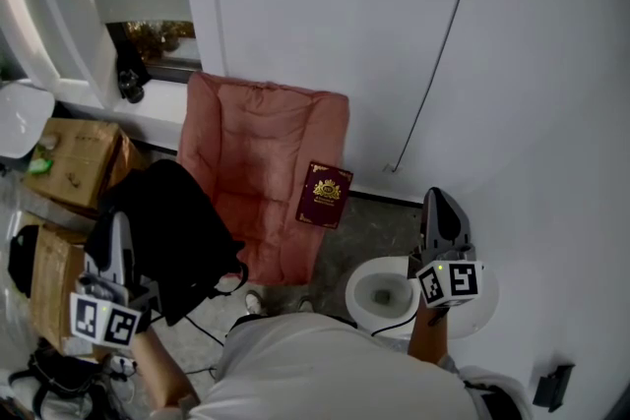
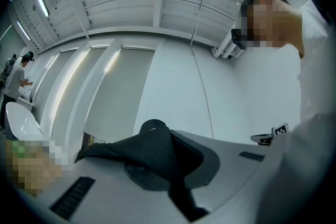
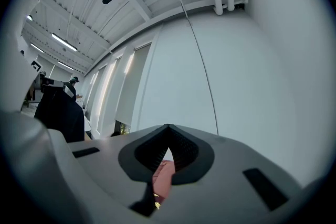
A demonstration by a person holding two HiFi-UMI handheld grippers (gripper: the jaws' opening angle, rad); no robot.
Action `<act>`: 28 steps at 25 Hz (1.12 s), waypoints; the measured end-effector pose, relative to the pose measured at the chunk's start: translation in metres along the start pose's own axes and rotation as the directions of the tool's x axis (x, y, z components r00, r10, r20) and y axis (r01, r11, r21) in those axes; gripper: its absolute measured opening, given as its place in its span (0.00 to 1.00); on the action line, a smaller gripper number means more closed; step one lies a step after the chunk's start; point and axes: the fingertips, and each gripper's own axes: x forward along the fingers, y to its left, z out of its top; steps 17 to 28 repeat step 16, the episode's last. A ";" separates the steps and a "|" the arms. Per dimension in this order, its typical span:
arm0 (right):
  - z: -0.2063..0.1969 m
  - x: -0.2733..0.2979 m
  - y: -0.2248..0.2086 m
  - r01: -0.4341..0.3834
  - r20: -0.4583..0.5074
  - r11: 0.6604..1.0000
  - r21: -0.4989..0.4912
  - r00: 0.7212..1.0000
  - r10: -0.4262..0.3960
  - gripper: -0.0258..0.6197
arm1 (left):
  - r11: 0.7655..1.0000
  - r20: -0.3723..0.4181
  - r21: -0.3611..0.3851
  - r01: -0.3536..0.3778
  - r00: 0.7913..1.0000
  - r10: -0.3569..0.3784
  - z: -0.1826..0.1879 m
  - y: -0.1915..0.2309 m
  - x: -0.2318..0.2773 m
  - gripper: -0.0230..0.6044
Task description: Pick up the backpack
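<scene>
The black backpack (image 1: 172,231) hangs off the floor at the left of the head view, in front of a pink cushion. My left gripper (image 1: 120,221) is shut on its top. In the left gripper view the black fabric (image 2: 152,147) drapes over and between the jaws and hides their tips. My right gripper (image 1: 439,200) is held out at the right, near the white wall and apart from the backpack. Its jaws (image 3: 167,128) meet at the tips with nothing between them. The backpack (image 3: 60,113) also shows dark at the left edge of the right gripper view.
A pink quilted cushion (image 1: 261,157) leans on the white wall, with a maroon book (image 1: 325,195) propped against it. A white round basin (image 1: 384,295) stands on the floor by my right arm. Cardboard boxes (image 1: 74,157) sit at the left.
</scene>
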 end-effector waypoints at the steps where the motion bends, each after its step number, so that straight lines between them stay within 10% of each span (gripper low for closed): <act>1: -0.001 0.000 0.000 0.001 0.000 1.000 0.002 1.000 -0.001 0.07 | 1.000 -0.002 -0.001 0.004 1.000 -0.004 -0.001 -0.001 0.001 0.06; 28: -0.004 -0.001 -0.002 0.013 -0.013 1.000 -0.004 1.000 -0.013 0.07 | 0.999 -0.021 -0.042 0.026 0.999 -0.027 -0.017 -0.002 0.009 0.06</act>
